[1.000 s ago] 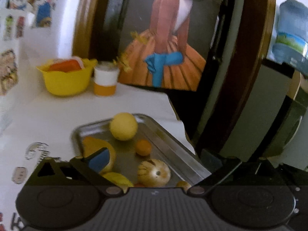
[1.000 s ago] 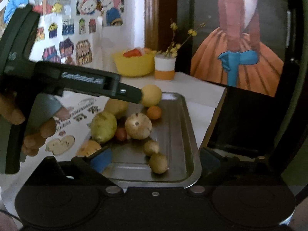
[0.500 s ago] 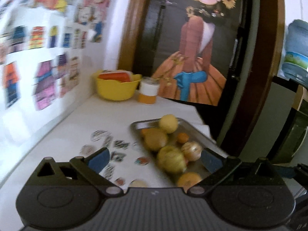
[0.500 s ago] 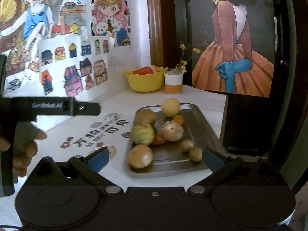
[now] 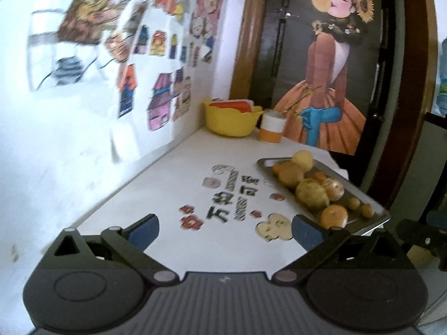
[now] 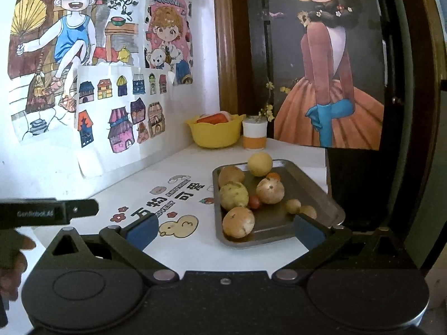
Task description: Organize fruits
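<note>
Both tools, left tool (image 5: 225, 230) and right tool (image 6: 225, 230), hover spread and empty above a white tabletop (image 6: 195, 248). Beyond them a rectangular metal tray (image 6: 313, 187) holds yellow, tan and orange round fruits (image 6: 234, 195); its long side runs away toward a yellow bowl (image 6: 215, 135). The right tool's fingertip (image 6: 308, 231) hides the tray's near corner.

Shiny metal tray (image 6: 313, 184); glossy yellow plastic bowl (image 6: 215, 135).
</note>
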`<action>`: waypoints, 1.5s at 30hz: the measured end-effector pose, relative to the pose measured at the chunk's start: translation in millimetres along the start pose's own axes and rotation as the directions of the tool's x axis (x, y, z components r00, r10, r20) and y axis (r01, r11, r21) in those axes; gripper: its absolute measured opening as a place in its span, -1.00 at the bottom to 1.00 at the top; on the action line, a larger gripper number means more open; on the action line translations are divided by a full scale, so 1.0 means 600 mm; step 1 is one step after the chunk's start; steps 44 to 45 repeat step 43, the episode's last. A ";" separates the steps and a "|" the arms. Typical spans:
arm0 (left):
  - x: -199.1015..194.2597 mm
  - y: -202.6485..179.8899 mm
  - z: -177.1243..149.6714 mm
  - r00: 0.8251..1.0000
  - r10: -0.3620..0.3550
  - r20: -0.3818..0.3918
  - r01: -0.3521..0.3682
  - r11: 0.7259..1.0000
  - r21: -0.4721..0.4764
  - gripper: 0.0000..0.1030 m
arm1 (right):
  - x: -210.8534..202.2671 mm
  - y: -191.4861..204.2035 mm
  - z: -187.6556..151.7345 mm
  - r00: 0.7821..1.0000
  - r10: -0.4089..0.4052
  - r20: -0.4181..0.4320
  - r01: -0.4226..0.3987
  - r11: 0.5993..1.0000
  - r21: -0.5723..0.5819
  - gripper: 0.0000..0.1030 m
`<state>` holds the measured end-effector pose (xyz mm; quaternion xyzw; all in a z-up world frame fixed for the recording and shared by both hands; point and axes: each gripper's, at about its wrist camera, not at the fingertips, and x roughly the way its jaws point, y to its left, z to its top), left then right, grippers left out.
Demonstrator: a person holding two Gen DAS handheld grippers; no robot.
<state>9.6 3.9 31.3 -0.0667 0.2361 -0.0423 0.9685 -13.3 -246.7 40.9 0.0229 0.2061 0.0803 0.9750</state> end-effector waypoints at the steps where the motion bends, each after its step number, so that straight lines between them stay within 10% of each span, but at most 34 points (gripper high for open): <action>1: -0.003 0.006 -0.003 1.000 0.002 -0.002 -0.003 1.000 -0.010 0.99 | 0.001 0.002 -0.002 1.000 -0.003 -0.004 0.003 1.000 0.002 0.99; 45: -0.001 0.020 -0.017 1.000 0.011 -0.015 -0.011 1.000 -0.008 0.99 | 0.017 0.015 -0.012 0.999 0.006 -0.045 -0.005 1.000 0.006 0.99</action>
